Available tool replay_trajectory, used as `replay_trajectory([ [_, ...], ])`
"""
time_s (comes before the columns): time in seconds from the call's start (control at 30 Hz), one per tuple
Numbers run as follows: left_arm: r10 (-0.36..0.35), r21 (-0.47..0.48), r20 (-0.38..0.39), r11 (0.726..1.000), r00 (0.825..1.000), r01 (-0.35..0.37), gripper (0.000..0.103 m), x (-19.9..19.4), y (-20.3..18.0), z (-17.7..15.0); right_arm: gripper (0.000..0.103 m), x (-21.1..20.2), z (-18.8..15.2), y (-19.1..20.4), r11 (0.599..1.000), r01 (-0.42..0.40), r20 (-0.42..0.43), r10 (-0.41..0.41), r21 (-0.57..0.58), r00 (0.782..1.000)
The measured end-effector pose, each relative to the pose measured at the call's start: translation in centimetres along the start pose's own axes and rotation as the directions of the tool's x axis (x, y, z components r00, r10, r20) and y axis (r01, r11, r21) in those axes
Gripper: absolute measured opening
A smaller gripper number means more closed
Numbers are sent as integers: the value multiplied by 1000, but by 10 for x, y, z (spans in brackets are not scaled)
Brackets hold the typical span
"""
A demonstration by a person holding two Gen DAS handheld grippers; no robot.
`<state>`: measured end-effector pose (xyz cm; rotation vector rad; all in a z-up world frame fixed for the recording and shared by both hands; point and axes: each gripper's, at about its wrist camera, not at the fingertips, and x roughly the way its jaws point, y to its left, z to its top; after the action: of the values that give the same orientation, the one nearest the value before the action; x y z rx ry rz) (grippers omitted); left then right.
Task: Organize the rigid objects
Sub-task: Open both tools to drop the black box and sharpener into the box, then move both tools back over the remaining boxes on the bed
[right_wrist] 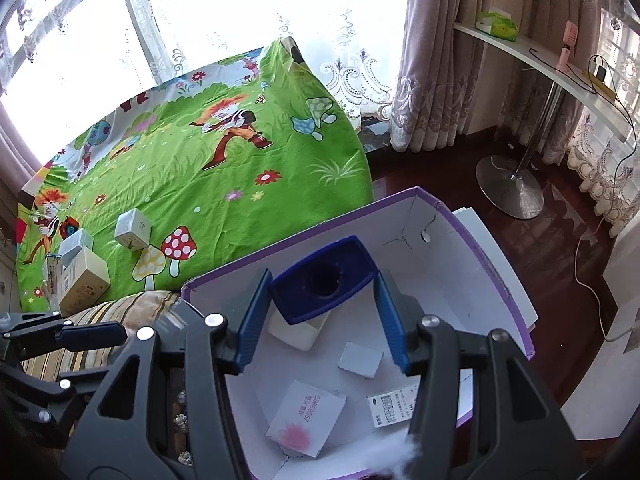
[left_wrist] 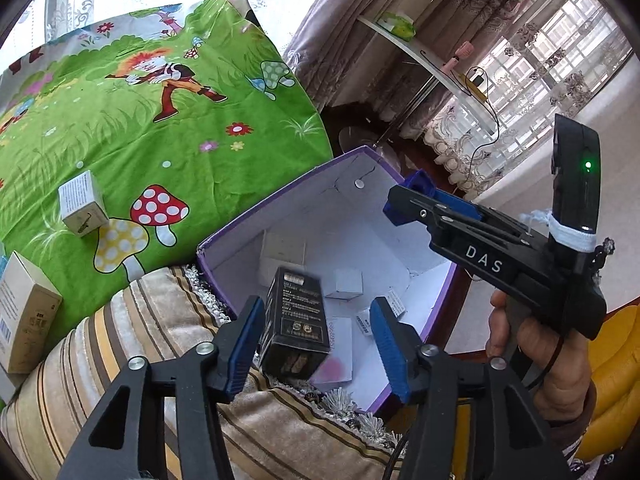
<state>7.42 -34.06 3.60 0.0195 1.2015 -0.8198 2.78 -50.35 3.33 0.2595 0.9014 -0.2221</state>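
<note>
A purple box with a white inside sits beside a striped cushion. My left gripper is open above its near rim; a blurred black box sits loose between its fingers, over the purple box. My right gripper is open over the purple box, with a blue-and-white box between its fingers, apparently not gripped. It shows in the left wrist view. Small white boxes lie on the box floor.
Several cardboard boxes lie on a green cartoon sheet. A striped cushion borders the purple box. A white shelf on a metal stand, curtains and a dark wooden floor lie to the right.
</note>
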Motion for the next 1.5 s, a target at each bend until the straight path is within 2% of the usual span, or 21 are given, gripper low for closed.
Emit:
replay_trajectory([
  [0.07,1,-7,3,1000,1000,-1,58,-2,2,-1,69,-1,0,-2,1000,1,5,-1,7,1000],
  [0.13,-2,-15,13,1000,1000,2,58,-6,4,-1,71,-3,0,-2,1000,1,9,-1,8,1000],
  [0.33,12,-10,57,1000,998,-11,58,-22,12,-3,74,-9,2,0,1000,-8,18,8,8,1000],
  [0.57,50,-38,136,998,989,-45,58,-52,39,-10,76,-17,6,11,1000,-16,32,16,-7,999],
  [0.97,121,-144,187,985,975,-95,58,-84,99,-37,78,-16,6,51,995,-63,6,64,-80,998],
  [1.27,194,-257,212,957,958,-136,58,-116,154,-62,78,-8,4,90,983,-106,-25,104,-148,994],
  [1.5,250,-359,213,919,945,-163,58,-137,199,-88,79,-3,3,118,972,-135,-45,129,-192,991],
])
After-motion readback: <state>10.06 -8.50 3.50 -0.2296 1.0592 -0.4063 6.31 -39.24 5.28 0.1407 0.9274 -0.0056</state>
